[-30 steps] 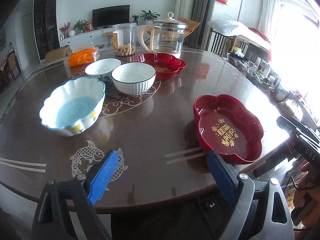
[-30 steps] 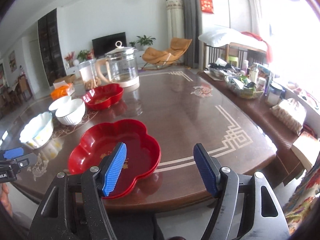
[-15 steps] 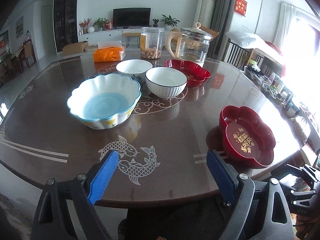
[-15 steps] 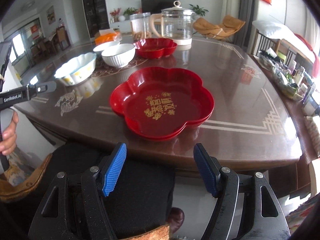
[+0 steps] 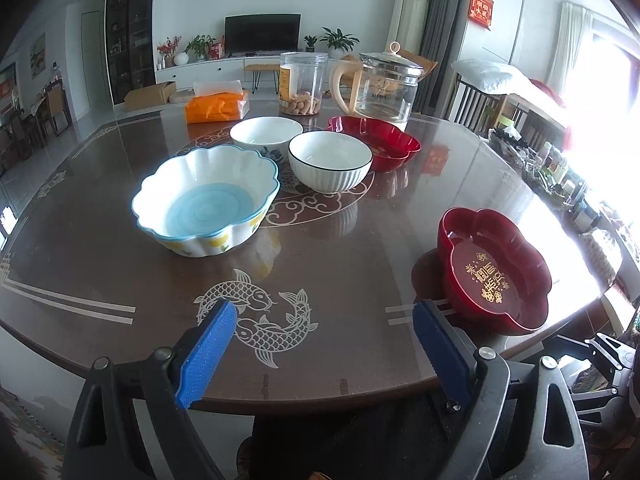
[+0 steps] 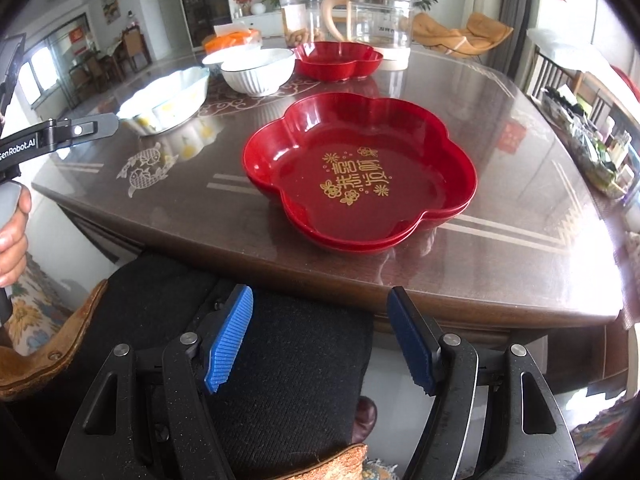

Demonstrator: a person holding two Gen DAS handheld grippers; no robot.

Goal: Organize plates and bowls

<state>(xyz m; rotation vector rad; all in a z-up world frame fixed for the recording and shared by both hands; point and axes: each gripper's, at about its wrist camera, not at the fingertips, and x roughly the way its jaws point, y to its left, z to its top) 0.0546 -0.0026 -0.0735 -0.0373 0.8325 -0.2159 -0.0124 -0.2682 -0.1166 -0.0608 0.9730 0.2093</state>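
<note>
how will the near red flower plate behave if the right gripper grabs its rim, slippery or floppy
The near red plate looks glossy, lacquer-like, so its rim may slip between the pads. It seems rigid moulded plastic, probably stiff and light. Broad and shallow, held at one lobe it would likely tilt; pushed on the shiny table, it should slide rather than tip.

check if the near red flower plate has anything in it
Empty. The near red plate sits flat on the table, and its whole floor shows, bare apart from the gold printed characters.
</note>
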